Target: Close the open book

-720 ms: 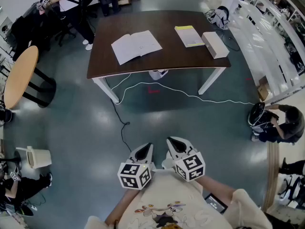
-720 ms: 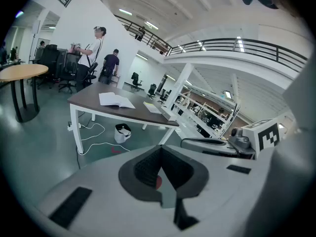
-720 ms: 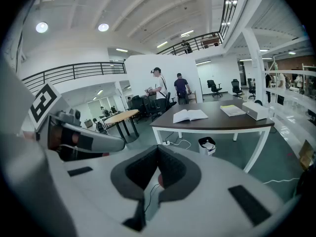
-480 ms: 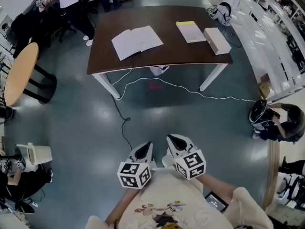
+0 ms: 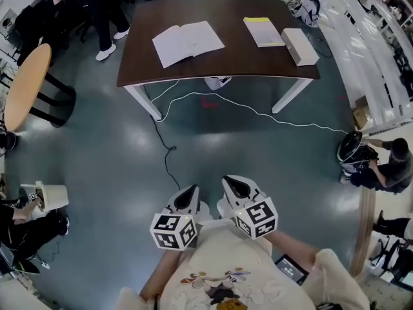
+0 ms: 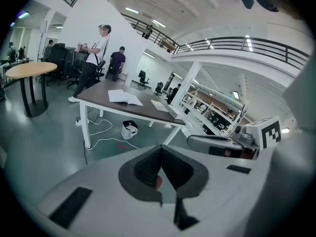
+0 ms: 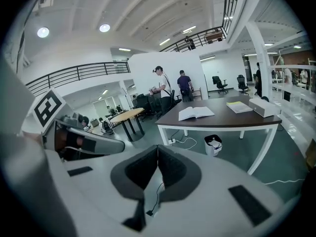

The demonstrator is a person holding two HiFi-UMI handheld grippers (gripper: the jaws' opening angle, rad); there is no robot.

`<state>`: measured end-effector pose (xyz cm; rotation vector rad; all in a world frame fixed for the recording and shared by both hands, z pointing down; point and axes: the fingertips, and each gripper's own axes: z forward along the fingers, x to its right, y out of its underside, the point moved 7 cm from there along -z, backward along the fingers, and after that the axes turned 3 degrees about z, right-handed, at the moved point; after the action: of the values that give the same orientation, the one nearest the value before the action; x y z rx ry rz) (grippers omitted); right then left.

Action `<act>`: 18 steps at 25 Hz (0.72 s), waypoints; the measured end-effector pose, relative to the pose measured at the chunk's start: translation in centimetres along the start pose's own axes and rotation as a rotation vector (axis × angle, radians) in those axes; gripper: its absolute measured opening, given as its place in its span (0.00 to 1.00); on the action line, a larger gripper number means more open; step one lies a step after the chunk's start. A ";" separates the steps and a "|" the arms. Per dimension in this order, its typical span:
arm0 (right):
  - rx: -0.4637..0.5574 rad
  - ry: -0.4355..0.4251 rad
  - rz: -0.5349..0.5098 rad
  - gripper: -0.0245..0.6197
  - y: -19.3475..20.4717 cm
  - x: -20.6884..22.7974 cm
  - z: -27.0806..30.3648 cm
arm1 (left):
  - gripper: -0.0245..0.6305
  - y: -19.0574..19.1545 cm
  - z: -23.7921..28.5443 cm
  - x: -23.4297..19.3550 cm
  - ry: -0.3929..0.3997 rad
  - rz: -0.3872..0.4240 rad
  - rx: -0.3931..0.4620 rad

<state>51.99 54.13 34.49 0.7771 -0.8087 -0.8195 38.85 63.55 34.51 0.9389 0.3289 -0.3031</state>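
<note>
An open white book (image 5: 188, 42) lies on the left half of a dark brown table (image 5: 219, 63) far ahead of me. It also shows in the left gripper view as the open book (image 6: 124, 97) and in the right gripper view as the open book (image 7: 196, 112). My left gripper (image 5: 191, 192) and right gripper (image 5: 233, 185) are held side by side close to my body, well short of the table. Both are shut with nothing between their jaws.
A yellow-edged booklet (image 5: 262, 31) and a long white box (image 5: 299, 46) lie on the table's right half. A white cable (image 5: 258, 115) and a black cable (image 5: 165, 166) run over the floor. A round wooden table (image 5: 26, 86) stands left. People stand behind the table and crouch at right.
The table has slid upward in the head view and the grippers have shifted slightly down and left. Both grippers stay shut.
</note>
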 end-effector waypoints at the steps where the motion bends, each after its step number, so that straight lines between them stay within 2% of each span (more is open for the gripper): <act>1: -0.004 -0.003 -0.007 0.05 0.0 -0.3 0.3 | 0.04 -0.1 -0.2 -0.4 -0.001 -0.002 0.002; 13: -0.026 0.069 0.018 0.05 -0.6 -7.5 7.3 | 0.04 -2.2 -4.6 -10.7 0.052 0.034 -0.010; 18: -0.024 0.104 0.030 0.05 -0.7 -10.4 9.6 | 0.04 -2.2 -6.0 -14.3 0.077 0.025 -0.019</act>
<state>39.09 60.02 35.22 0.7779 -0.7153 -0.7544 24.09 68.85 35.36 0.9370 0.3901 -0.2408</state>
